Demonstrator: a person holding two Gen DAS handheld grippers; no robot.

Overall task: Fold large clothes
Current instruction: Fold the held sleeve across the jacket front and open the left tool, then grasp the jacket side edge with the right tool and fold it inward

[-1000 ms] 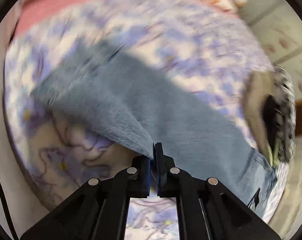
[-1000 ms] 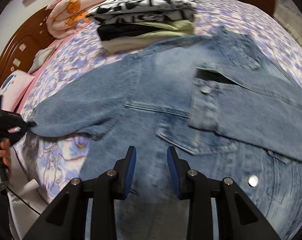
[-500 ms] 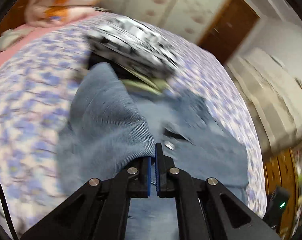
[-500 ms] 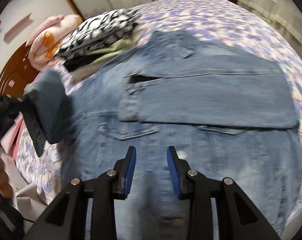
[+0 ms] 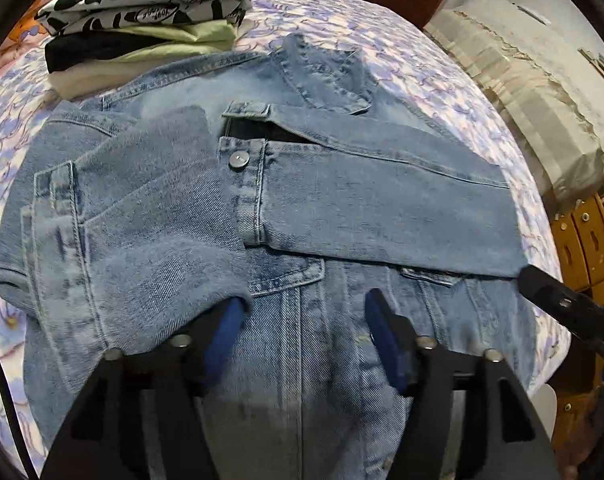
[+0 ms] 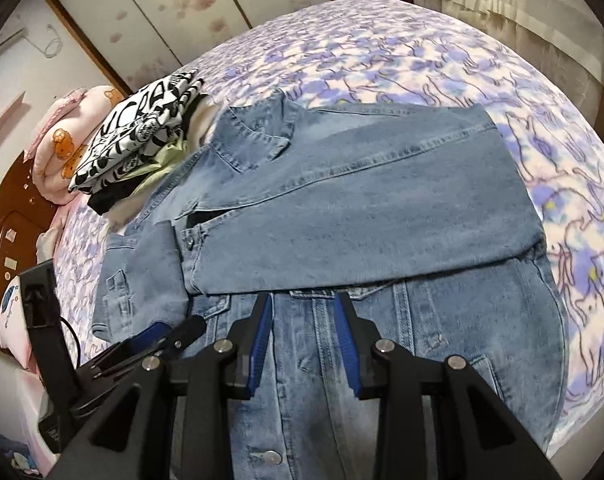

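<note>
Lying spread on the bed (image 5: 401, 44), the denim jacket (image 5: 302, 288) runs out of the bottom of both views, so its hem and lowest buttons are cut off, and the gripper bodies cover its lower middle. One sleeve (image 5: 381, 208) is folded flat across the chest with its cuff button showing; the other sleeve (image 5: 142, 220) lies doubled over on the side toward the headboard (image 6: 6, 216), and its end drapes over the left gripper's near finger (image 5: 226, 328), hiding that fingertip. The left gripper (image 5: 302, 320) has its blue-padded fingers spread wide apart just above the jacket front, gripping nothing; whether the draped cloth actually rests on the pad is hard to tell. The right gripper (image 6: 302, 320) also stands parted, a narrower gap, hovering over the button placket (image 6: 321, 344) with nothing between its fingers. In the left wrist view only a black tip of the right gripper (image 5: 557, 300) shows, at the edge of the bed nearest the wooden cabinet (image 5: 581, 240). Beyond the collar (image 6: 258, 136), toward the head of the bed, sits a pile of folded clothes (image 5: 142, 28); the top piece is black-and-white with printed lettering too distorted to read. A pink quilt (image 6: 62, 144) with orange bear prints lies by the headboard.
</note>
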